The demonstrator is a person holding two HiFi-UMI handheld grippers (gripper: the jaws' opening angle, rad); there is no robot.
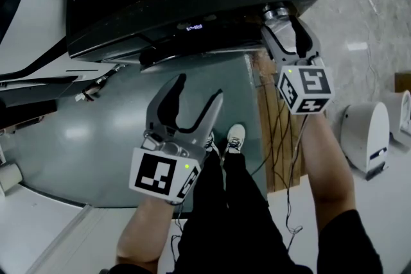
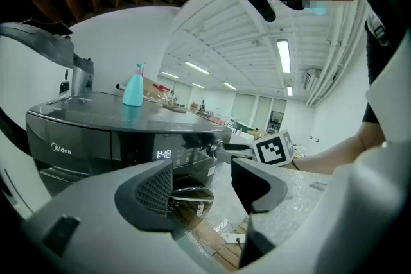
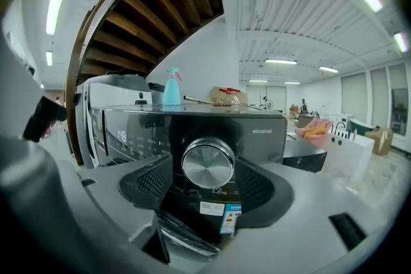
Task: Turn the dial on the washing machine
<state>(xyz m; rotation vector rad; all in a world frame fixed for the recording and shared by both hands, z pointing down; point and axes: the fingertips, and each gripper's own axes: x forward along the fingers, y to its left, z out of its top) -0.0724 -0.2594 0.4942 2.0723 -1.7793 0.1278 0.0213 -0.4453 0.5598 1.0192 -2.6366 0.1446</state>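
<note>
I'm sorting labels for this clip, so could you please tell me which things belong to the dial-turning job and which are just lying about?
Job: round brushed-silver dial; dark grey washing machine; right gripper, jaws open either side of the dial.
Lying about: turquoise spray bottle on the machine's top; white rounded appliance on the floor; left gripper, open, empty.

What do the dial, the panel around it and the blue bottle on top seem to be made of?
The dial looks like brushed silver metal, or metal-coated plastic: fine circular sheen. The panel seems glossy dark plastic or glass: it shows reflections. The bottle seems opaque light blue plastic, from its even colour.
</note>
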